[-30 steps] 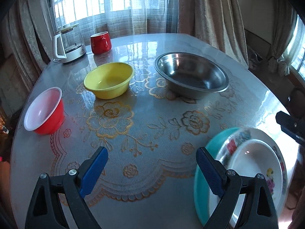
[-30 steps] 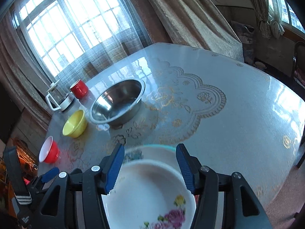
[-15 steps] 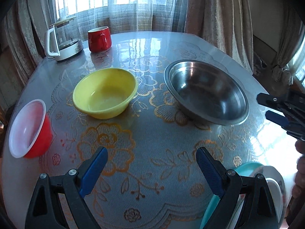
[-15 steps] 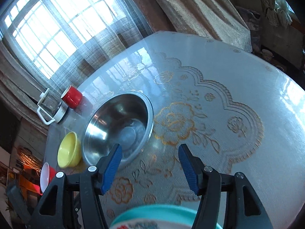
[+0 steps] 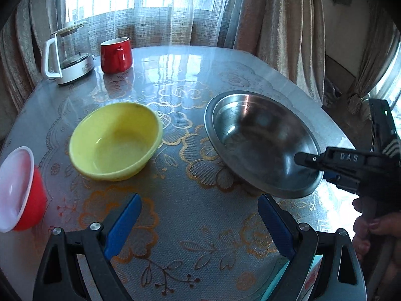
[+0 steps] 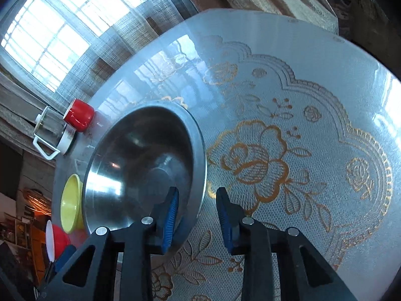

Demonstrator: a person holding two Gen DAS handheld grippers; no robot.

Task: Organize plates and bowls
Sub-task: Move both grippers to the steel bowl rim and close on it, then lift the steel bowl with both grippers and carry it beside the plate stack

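R gripper (image 6: 196, 210) advanced, jaws straddling steel bowl (image 6: 140, 165) rim.

The right tongs (image 6: 196, 214) have left the stacked plates and travelled forward across the table (image 6: 313, 80) to the steel bowl (image 6: 140, 165). Their jaws, wide apart a second ago, are now much narrower and straddle the bowl's near rim, one pad inside, one outside. The left tongs (image 5: 200, 228) have also advanced, so the yellow bowl (image 5: 115, 140) and steel bowl (image 5: 258, 140) lie closer ahead, and only a sliver of the plates (image 5: 283, 276) shows behind the right-hand finger.
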